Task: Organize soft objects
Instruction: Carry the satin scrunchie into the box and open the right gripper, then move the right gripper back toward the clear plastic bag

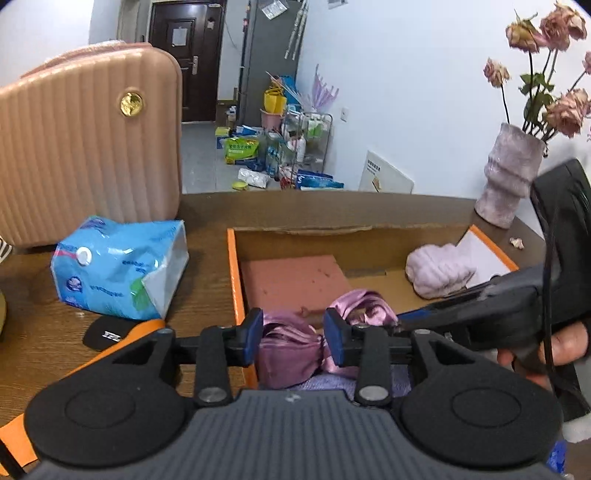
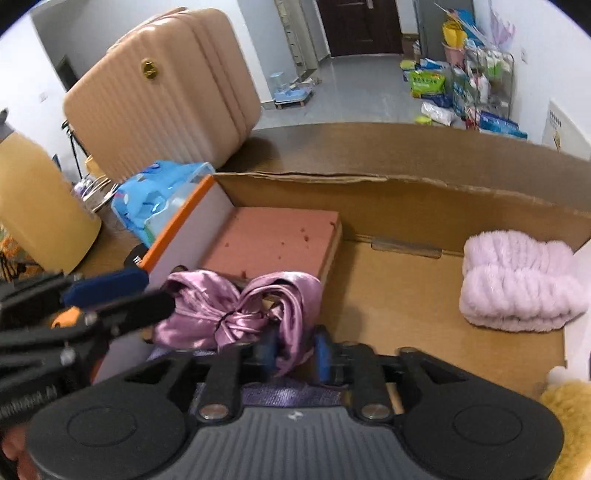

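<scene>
Item 1: purple satin bundle [image 2: 236, 314], in the cardboard box [image 2: 406, 206], beside the pink foam block [image 2: 273, 240]. My left gripper [image 1: 293, 341] and right gripper [image 2: 295, 354]: partly open astride its folds, grip unclear. Item 2: lilac plush towel [image 2: 517, 288], box's far right.

1. The satin cloth [image 2: 236, 314] is glossy mauve-pink, darker in its folds.
2. The plush headband [image 2: 517, 280] is pale lilac with ribbed rolls of fluff.
3. The foam block [image 2: 273, 240] is dusty salmon pink, flecked with darker red spots.
4. The cardboard box [image 2: 406, 206] is plain brown inside, with a bright orange rim [image 1: 236, 280] and a white side wall.
5. The suitcase [image 1: 85, 147] is rose-beige with vertical ridges and a gold round badge.
6. The tissue pack [image 1: 118, 269] is sky blue with white and green print.
7. The tabletop [image 1: 207, 295] is brown wood grain.
8. The vase [image 1: 506, 177] is mottled pinkish grey; its dried roses [image 1: 554, 33] are faded pink.
9. The fingers [image 1: 255, 336] carry dark blue pads on black bodies.
</scene>
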The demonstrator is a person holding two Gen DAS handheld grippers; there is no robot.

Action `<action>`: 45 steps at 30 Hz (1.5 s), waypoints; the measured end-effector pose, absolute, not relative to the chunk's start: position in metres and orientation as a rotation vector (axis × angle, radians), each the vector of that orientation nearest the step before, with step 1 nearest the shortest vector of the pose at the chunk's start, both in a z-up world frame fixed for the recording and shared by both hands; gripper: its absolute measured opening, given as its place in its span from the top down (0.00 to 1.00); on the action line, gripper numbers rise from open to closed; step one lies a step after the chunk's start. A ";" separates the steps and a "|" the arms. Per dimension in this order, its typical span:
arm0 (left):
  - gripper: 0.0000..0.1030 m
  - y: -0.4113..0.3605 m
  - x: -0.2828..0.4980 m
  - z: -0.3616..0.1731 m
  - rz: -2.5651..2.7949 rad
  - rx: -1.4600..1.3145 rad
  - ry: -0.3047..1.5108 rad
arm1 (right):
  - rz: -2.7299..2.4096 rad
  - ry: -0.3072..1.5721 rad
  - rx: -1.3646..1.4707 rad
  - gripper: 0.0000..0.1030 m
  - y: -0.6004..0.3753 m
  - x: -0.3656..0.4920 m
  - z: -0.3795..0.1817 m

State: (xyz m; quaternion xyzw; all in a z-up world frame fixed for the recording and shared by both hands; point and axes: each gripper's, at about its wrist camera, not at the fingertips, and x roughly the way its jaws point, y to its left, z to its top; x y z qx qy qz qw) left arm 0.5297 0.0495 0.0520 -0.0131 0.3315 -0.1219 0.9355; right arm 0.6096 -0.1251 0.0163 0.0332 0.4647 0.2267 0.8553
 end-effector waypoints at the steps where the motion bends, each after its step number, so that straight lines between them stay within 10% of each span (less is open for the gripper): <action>1: 0.64 0.048 0.527 0.058 -0.251 -0.024 0.671 | 0.466 0.972 0.057 0.58 -0.125 0.607 0.020; 4: 0.64 0.047 0.512 0.078 -0.259 -0.029 0.640 | 0.430 0.944 0.036 0.44 -0.135 0.596 0.040; 25: 0.29 0.041 0.308 0.162 -0.166 -0.015 0.420 | 0.304 0.528 0.054 0.34 -0.278 0.357 0.174; 45: 0.09 0.017 0.093 0.050 -0.165 -0.060 0.401 | 0.358 0.316 0.008 0.17 -0.238 0.116 0.039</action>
